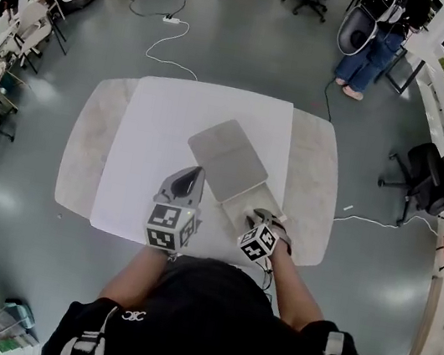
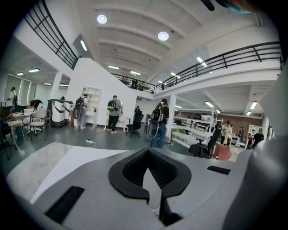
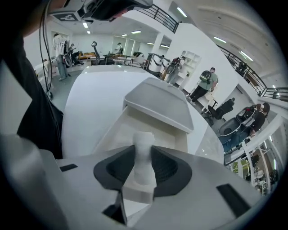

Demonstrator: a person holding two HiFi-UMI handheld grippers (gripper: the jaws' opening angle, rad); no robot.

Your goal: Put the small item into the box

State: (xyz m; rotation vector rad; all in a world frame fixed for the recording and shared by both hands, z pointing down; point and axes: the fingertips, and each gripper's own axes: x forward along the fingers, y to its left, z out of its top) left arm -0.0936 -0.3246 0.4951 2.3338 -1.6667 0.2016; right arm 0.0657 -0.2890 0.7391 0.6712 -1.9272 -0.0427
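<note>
An open pale box (image 1: pixel 246 195) lies on the white cloth (image 1: pixel 161 136) with its grey lid (image 1: pixel 227 158) folded back away from me. My right gripper (image 1: pixel 262 219) hangs at the box's near end. In the right gripper view it (image 3: pixel 144 167) is shut on a small white waisted item (image 3: pixel 144 150), which stands upright between the pads over the box's hollow (image 3: pixel 130 128), with the lid (image 3: pixel 157 104) beyond. My left gripper (image 1: pixel 194 174) rests left of the box. Its jaws (image 2: pixel 148 173) come together to a point with nothing in them.
The cloth covers the middle of a marble-look table (image 1: pixel 82 148) with rounded corners. A cable and power strip (image 1: pixel 173 32) lie on the grey floor behind it. A black office chair (image 1: pixel 427 170) stands to the right. People stand far off at the back.
</note>
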